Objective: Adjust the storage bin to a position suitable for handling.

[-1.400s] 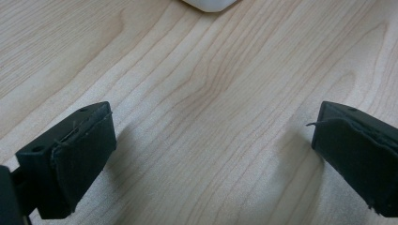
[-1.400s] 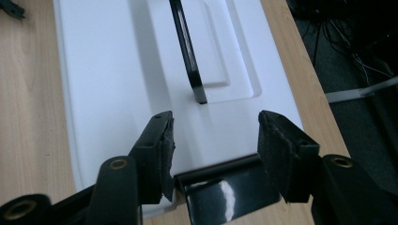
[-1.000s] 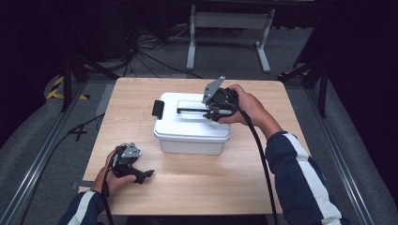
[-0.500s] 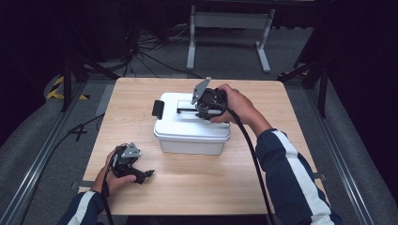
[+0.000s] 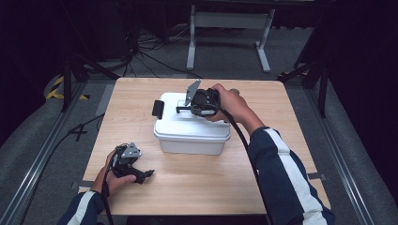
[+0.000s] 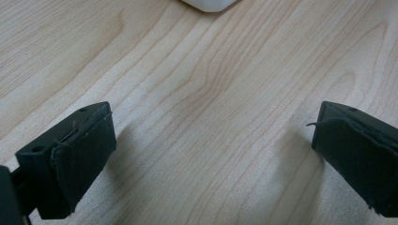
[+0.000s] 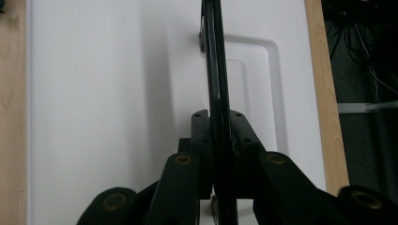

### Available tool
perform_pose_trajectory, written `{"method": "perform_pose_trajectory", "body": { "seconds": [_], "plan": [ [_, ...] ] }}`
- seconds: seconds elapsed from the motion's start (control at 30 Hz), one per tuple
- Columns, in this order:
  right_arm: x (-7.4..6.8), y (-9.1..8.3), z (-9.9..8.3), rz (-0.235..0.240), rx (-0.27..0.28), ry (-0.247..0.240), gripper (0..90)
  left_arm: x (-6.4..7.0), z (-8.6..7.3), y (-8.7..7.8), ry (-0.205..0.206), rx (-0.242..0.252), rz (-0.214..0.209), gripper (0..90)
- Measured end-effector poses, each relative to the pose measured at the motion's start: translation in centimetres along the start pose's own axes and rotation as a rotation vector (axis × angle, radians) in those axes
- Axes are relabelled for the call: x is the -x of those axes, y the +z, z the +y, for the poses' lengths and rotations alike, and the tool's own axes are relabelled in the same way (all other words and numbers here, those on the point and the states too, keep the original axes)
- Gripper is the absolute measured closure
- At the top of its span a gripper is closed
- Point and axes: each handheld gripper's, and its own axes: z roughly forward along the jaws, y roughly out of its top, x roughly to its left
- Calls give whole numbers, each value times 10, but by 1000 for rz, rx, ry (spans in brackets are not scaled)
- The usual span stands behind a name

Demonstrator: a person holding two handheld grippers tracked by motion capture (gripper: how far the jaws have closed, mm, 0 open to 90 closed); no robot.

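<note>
A white lidded box (image 5: 187, 136) stands at the middle of the wooden table (image 5: 263, 154). Its thin black handle (image 7: 215, 70) stands upright over a recess in the lid (image 7: 94, 93). My right gripper (image 7: 218, 129) is shut on that handle (image 5: 183, 110), and from above the gripper (image 5: 190, 108) lies over the lid, pointing left. My left gripper (image 5: 144, 175) rests low at the table's front left, well clear of the box. Its jaws are wide open over bare wood (image 6: 211, 145), with a corner of the box (image 6: 209, 3) far ahead.
A black latch (image 5: 157, 109) sits on the box's left end. Beyond the table's far edge are a metal stand (image 5: 225, 28) and loose cables on the dark floor. Rails run along both sides of the table.
My right gripper has slid a little to the left over the lid, still closed on the handle. The left gripper has stayed where it was.
</note>
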Motion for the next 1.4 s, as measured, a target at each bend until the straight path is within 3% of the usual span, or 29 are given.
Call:
{"method": "perform_pose_trajectory", "body": {
  "seconds": [0.13, 0.73, 1.07, 1.4],
  "plan": [
    [-1, -2, 1, -12, -14, -27, 840, 0, 0, 0, 0, 0, 0, 5],
    [2, -28, -4, -65, 41, -25, 843, 0, 0, 0, -2, 5, 2, 5],
    [2, -48, -19, -81, 104, -36, 843, 0, 0, 0, 0, -1, 0, 5],
    [-4, -74, -47, -109, 123, 2, 843, 0, 0, 0, -2, 5, 2, 5]
  ]
}}
